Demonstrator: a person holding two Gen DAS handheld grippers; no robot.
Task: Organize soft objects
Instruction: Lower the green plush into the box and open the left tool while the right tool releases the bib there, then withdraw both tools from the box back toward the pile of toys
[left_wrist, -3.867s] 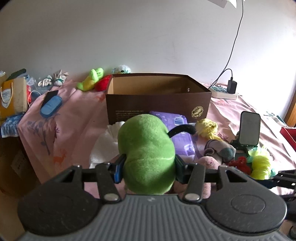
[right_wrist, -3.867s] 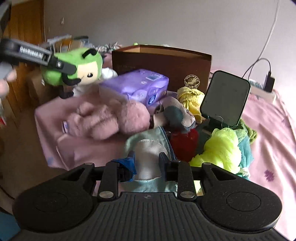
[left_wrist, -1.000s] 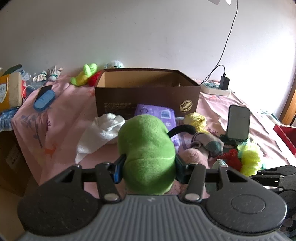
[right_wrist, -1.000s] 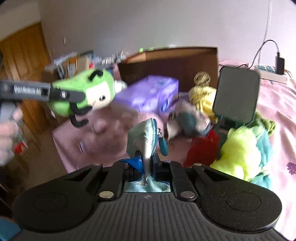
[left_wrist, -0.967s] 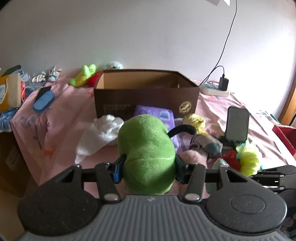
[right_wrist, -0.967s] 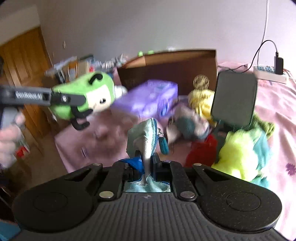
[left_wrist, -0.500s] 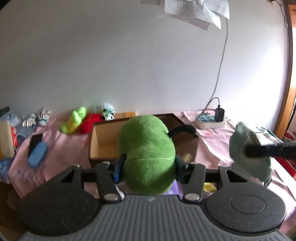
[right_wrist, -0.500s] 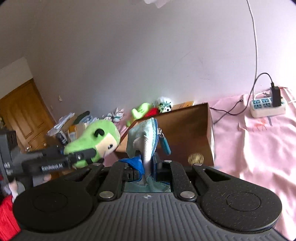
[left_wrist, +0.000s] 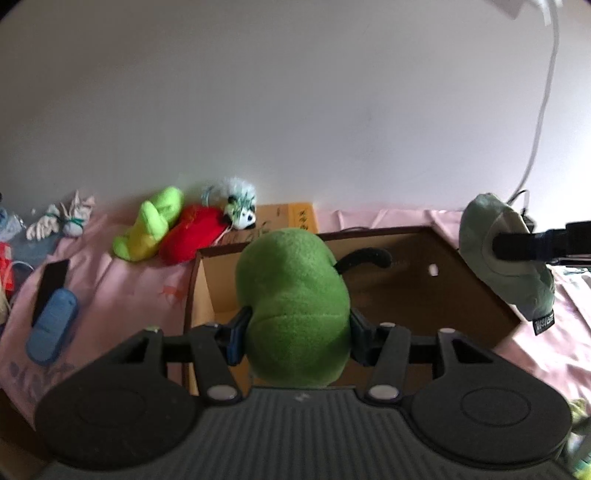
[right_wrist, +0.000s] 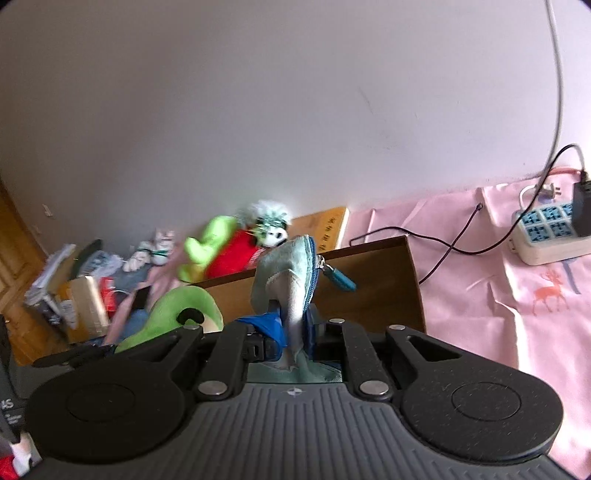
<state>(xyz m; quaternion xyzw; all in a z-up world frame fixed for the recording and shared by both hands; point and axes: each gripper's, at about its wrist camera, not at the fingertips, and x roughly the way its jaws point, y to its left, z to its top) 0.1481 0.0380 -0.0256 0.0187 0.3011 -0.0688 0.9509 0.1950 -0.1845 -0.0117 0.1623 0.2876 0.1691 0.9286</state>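
Two soft things are held in the air above the brown cardboard box (left_wrist: 472, 273) – a green plush toy (left_wrist: 295, 306) and a pale green zip pouch (right_wrist: 291, 280). The left gripper (left_wrist: 295, 328) has its fingers clamped on the plush from both sides, squeezing its round green body; a black antenna curls off the toy to the right. The toy hangs over the near edge of the box, whose open top shows a tan inner wall and dark inside.

The right gripper (right_wrist: 293, 332) has its fingers pressed together on a thin fold of the pouch, which stands up between them with its blue zip pull sticking out to the right. In the left wrist view the same pouch (left_wrist: 506, 258) hangs at the right side of the box, over its far right corner, with a small black label at its lower end.

The box sits on a desk covered with a pink cloth (right_wrist: 517, 295) printed with deer. Behind the box, against the white wall, lie a yellow-green plush (left_wrist: 151, 225), a red plush (left_wrist: 192, 232) and a small white fluffy toy (left_wrist: 240, 210) – all close together. A blue oval case (left_wrist: 51, 328) lies to the left on the cloth. At the right a white power strip (right_wrist: 546, 232) rests on the cloth with a black charger plugged in.
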